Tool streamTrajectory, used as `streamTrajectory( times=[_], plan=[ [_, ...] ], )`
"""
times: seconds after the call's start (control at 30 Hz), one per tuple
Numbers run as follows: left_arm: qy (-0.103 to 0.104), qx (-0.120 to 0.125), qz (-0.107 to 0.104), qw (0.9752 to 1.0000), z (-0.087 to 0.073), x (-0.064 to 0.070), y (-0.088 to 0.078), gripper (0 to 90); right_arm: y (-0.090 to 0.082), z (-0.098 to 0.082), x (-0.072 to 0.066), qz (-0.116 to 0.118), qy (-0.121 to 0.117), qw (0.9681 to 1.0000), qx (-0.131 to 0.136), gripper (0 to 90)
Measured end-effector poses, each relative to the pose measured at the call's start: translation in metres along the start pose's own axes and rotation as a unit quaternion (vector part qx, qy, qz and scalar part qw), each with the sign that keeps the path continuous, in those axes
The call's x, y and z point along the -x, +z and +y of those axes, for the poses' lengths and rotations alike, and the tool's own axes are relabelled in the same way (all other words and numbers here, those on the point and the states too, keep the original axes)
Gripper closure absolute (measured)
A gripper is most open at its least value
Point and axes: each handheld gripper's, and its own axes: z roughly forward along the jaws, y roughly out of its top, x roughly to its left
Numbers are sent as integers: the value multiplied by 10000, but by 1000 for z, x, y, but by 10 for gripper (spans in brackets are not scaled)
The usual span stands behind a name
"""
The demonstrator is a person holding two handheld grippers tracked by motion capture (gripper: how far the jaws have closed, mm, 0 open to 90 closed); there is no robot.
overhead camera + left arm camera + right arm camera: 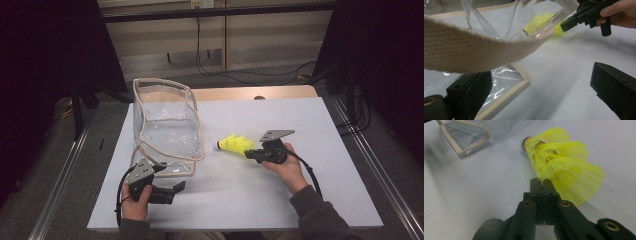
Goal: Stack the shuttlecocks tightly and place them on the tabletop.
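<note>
A clear plastic bag (167,122) with beige webbing trim stands open on the white table (260,200), left of centre. Yellow mesh shuttlecocks (235,144), nested one in another, lie to its right with the cork tip facing the bag. My right gripper (251,154) is shut on the rim of the yellow skirt (564,165), jaws pressed together (542,182). My left gripper (171,177) sits at the bag's near corner, wide open (540,72). The bag's beige strap (474,52) hangs across just above its jaws, one jaw under the bag's edge.
The bag's flat trimmed base (461,137) lies on the table towards the shuttlecocks. A wooden board edge (250,92) shows at the table's far side. Metal rails (372,165) run along both sides. Cables (240,75) lie on the floor beyond.
</note>
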Motion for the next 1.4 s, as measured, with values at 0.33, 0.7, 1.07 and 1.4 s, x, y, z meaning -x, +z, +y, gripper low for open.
streamTrajectory(
  times=[0.33,0.7,1.07,1.4],
  plan=[
    [-3,6,-2,10000,0,0,0,39,3,-1,0,4,42,10000,-32,880],
    [-7,11,-7,10000,0,0,0,39,4,-2,-1,-119,-15,9999,-31,766],
    [6,13,-23,10000,0,0,1,39,4,0,-3,-103,16,9999,53,598],
    [8,-1,-18,10000,0,0,1,39,8,4,-4,-169,78,9997,147,469]
  ],
)
